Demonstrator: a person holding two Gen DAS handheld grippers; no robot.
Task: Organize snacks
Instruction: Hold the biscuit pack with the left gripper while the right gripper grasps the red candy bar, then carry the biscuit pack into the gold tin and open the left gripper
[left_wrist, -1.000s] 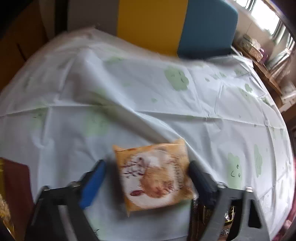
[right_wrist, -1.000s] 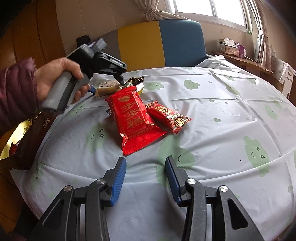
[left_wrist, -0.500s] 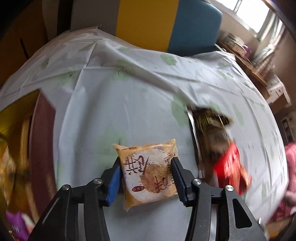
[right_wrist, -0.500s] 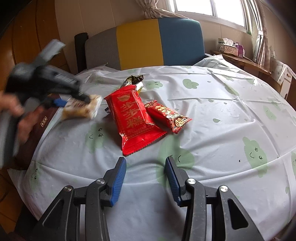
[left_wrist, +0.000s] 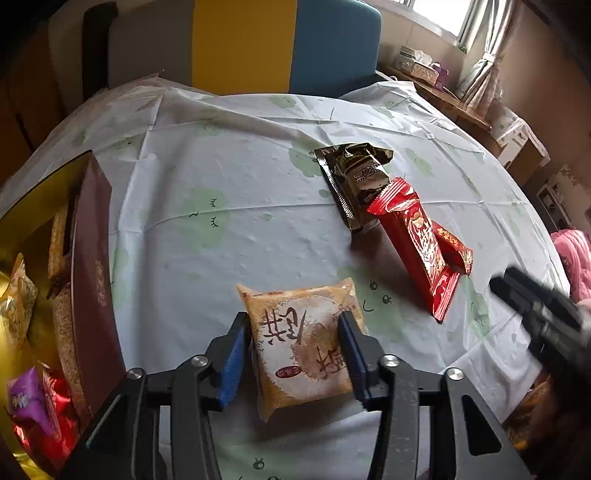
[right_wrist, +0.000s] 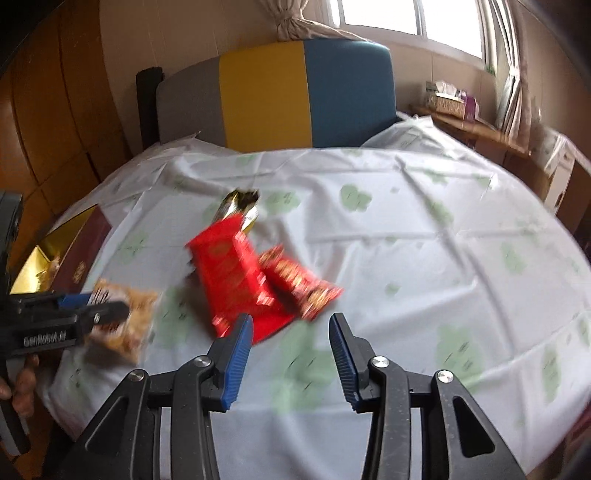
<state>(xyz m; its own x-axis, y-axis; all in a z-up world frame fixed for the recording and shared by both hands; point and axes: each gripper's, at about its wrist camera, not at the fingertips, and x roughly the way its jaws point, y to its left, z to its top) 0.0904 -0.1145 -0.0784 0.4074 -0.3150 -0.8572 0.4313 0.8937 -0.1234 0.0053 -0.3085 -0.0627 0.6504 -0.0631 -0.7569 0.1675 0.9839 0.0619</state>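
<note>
My left gripper (left_wrist: 293, 321) has its blue pads pressed on both sides of a tan snack packet (left_wrist: 301, 343) and holds it above the table's near left part. Its jaws are opening slightly. The right wrist view shows the left gripper (right_wrist: 109, 303) with that packet (right_wrist: 129, 325) beside the box (right_wrist: 85, 251). My right gripper (right_wrist: 290, 321) is open and empty, its jaws closing a little, just short of the large red packet (right_wrist: 236, 273). A small red packet (right_wrist: 299, 280) and a dark gold packet (right_wrist: 240, 206) lie against the large one.
The dark red box (left_wrist: 92, 258) with a gold lining holds several snacks at the table's left edge. A white cloth with green clouds (left_wrist: 221, 166) covers the round table. A yellow and blue chair back (left_wrist: 284, 44) stands behind it. A hand (right_wrist: 22, 384) grips the left handle.
The left jaws closed on the tan packet, lifted it and carried it left toward the box. The right gripper rose a little, and its view is now blurred.
</note>
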